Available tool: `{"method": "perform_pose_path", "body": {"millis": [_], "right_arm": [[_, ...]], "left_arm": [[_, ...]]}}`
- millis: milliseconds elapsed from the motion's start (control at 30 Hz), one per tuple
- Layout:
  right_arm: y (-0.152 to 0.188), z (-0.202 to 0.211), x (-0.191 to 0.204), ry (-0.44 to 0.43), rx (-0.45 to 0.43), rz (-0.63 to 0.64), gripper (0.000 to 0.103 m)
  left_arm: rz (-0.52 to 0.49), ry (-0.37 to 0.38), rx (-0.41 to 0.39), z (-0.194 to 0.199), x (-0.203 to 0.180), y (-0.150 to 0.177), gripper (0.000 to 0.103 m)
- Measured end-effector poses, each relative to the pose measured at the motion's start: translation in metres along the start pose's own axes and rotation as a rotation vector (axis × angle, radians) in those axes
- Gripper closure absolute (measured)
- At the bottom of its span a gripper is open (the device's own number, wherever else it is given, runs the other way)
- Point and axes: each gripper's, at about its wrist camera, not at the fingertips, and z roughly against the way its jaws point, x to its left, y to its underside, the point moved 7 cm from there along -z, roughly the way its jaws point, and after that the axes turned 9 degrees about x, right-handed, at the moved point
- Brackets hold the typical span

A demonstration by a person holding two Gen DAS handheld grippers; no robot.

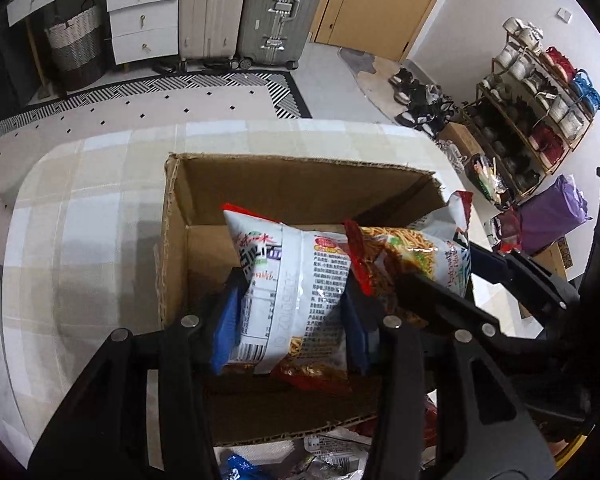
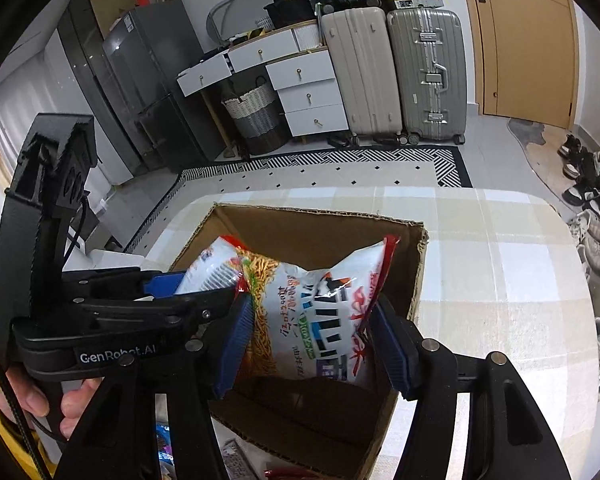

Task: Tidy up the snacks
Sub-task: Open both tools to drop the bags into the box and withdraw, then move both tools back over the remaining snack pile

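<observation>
two noodle packets [image 1: 296,292] over one cardboard box [image 1: 300,184]
left gripper [image 1: 292,320] and right gripper [image 2: 312,336] each clasp one packet [image 2: 320,320], long axes pointing away from the cameras.

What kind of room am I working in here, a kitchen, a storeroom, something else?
Most likely a lived-in home, near the entry or living area, not a kitchen. A shoe rack full of shoes stands by a wooden door, suitcases lean against the wall, and a white drawer unit sits beside them.

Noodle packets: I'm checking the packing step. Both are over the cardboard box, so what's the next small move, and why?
Probably open both grippers fully. The left gripper and right gripper each bracket a noodle packet inside the cardboard box, so they should drop in.
</observation>
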Motion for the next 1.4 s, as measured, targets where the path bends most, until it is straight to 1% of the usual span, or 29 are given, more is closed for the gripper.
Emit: {"method": "perform_pose_path", "body": {"millis": [33,100,133,167,233,300,467,567,600,667,767,867,967,1033,1100,1133,1167,1267,1400], "right_arm": [[0.0,0.001,-0.001,0.001,-0.003,-0.004,0.038],[-0.001,0.005,-0.001,0.002,-0.016,-0.004,0.031],[-0.002,0.008,-0.001,0.005,-0.026,-0.006,0.029],[-0.002,0.013,-0.002,0.004,-0.041,-0.011,0.026],[-0.002,0.021,0.001,-0.008,-0.062,-0.012,0.026],[-0.002,0.032,0.003,-0.008,-0.083,-0.012,0.026],[0.006,0.072,0.011,-0.011,-0.146,-0.015,0.025],[0.014,0.096,0.016,-0.008,-0.187,-0.013,0.018],[0.018,0.107,0.02,-0.009,-0.207,-0.009,0.018],[0.026,0.123,0.024,-0.006,-0.23,-0.001,0.018],[0.042,0.149,0.034,-0.009,-0.269,0.009,0.017],[0.06,0.179,0.046,-0.016,-0.318,0.014,0.016],[0.077,0.202,0.059,-0.022,-0.353,0.035,0.013],[0.089,0.217,0.069,-0.026,-0.377,0.052,0.013],[0.103,0.231,0.079,-0.028,-0.398,0.063,0.01],[0.111,0.238,0.085,-0.025,-0.406,0.07,0.01],[0.117,0.244,0.09,-0.021,-0.416,0.077,0.009],[0.14,0.26,0.105,-0.003,-0.443,0.104,0.006],[0.173,0.279,0.123,0.023,-0.488,0.124,0.002]], "left_arm": [[0.001,-0.016,0.007,-0.001,0.003,0.0,0.055],[0.007,-0.037,0.003,-0.001,0.006,-0.001,0.043],[0.017,-0.048,-0.006,0.002,0.008,-0.002,0.039],[0.022,-0.049,-0.017,0.007,0.011,0.001,0.033],[0.024,-0.032,-0.044,0.016,0.01,0.001,0.029],[0.01,-0.04,-0.067,0.026,0.004,0.002,0.023],[-0.022,-0.063,-0.126,0.063,-0.007,0.016,0.022],[-0.033,-0.096,-0.171,0.088,-0.016,0.03,0.022],[-0.036,-0.113,-0.192,0.097,-0.019,0.035,0.021],[-0.041,-0.131,-0.221,0.114,-0.019,0.048,0.021],[-0.041,-0.144,-0.258,0.139,-0.022,0.069,0.016],[-0.033,-0.163,-0.3,0.163,-0.024,0.092,0.015],[-0.013,-0.197,-0.358,0.193,-0.027,0.123,0.015],[0.001,-0.211,-0.402,0.214,-0.026,0.144,0.012],[0.015,-0.224,-0.445,0.234,-0.027,0.162,0.0],[0.026,-0.231,-0.488,0.249,-0.028,0.177,0.0],[0.028,-0.238,-0.509,0.257,-0.029,0.186,0.0],[0.035,-0.249,-0.557,0.282,-0.03,0.218,0.0],[0.043,-0.295,-0.613,0.31,-0.034,0.258,0.0]]}}
